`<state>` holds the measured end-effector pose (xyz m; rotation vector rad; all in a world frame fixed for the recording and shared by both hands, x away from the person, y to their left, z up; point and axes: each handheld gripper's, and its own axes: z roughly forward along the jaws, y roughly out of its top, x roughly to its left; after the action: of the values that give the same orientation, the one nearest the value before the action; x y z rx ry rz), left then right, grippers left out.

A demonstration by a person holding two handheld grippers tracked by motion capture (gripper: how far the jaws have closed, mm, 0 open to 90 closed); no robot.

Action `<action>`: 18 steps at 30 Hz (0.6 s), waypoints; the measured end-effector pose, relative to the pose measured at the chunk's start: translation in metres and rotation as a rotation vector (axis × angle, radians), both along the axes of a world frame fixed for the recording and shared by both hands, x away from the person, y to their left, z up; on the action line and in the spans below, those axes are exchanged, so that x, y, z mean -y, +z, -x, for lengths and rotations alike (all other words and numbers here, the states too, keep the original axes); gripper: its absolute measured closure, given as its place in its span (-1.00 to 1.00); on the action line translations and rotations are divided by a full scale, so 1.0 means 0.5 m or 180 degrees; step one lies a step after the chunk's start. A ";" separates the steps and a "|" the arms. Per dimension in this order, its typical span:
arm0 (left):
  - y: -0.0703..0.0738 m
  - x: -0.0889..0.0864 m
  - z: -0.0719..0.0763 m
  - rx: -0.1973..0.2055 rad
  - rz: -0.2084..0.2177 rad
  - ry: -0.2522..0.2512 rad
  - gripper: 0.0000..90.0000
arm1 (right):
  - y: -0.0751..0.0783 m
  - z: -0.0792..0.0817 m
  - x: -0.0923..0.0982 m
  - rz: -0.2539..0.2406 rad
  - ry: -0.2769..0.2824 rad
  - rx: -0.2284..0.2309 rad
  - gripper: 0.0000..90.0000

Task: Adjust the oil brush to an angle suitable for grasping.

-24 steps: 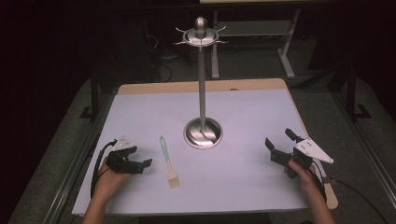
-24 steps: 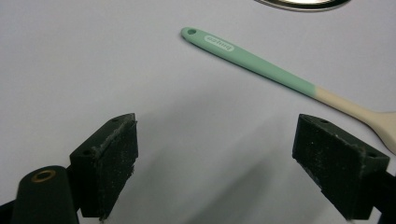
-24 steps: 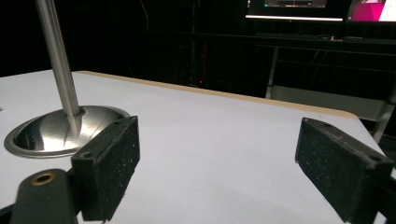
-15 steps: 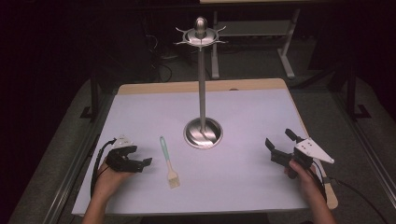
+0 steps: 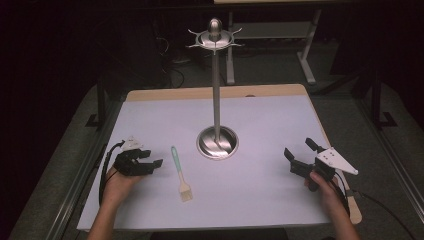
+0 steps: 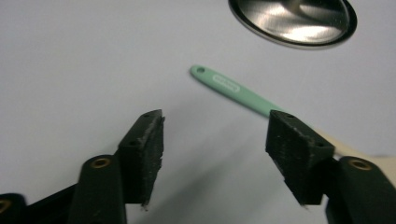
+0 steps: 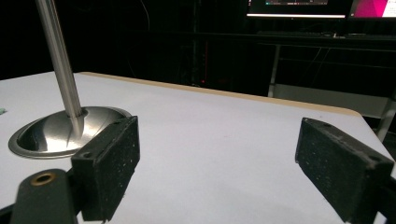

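A pastry brush (image 5: 179,172) with a mint-green handle and pale bristles lies flat on the white table top (image 5: 260,200), left of the centre. My left gripper (image 5: 154,158) rests low just left of the brush, open and empty, pointing toward it. In the left gripper view the green handle (image 6: 229,88) lies ahead of the open jaws (image 6: 215,135), and the right jaw partly covers it. My right gripper (image 5: 299,148) is held near the table's right edge, jaws wide open and empty (image 7: 217,158).
A tall steel stand (image 5: 216,100) with a ring of hooks on top rises from a round base (image 5: 217,143) at the table's centre; the base also shows in the left gripper view (image 6: 294,21) and the right gripper view (image 7: 56,133). Dark floor and desk legs lie beyond the far edge.
My left gripper has edged slightly farther up the table beside the brush. The brush, the stand and the right gripper have stayed put.
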<state>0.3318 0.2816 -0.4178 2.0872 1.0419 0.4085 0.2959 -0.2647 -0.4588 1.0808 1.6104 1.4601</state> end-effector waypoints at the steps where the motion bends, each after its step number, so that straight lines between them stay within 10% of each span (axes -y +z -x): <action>1: 0.002 0.004 -0.006 0.0006 -0.0003 -0.0007 -0.09 | 0.000 0.000 0.000 0.0001 -0.0002 0.0004 -0.70; 18: 0.004 0.051 -0.096 0.0068 -0.0035 0.0065 0.63 | 0.000 0.000 0.000 0.0003 -0.0013 -0.0004 -0.70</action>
<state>0.3796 0.2562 -0.4158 2.0791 1.0514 0.4465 0.2959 -0.2645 -0.4587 1.0841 1.6089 1.4561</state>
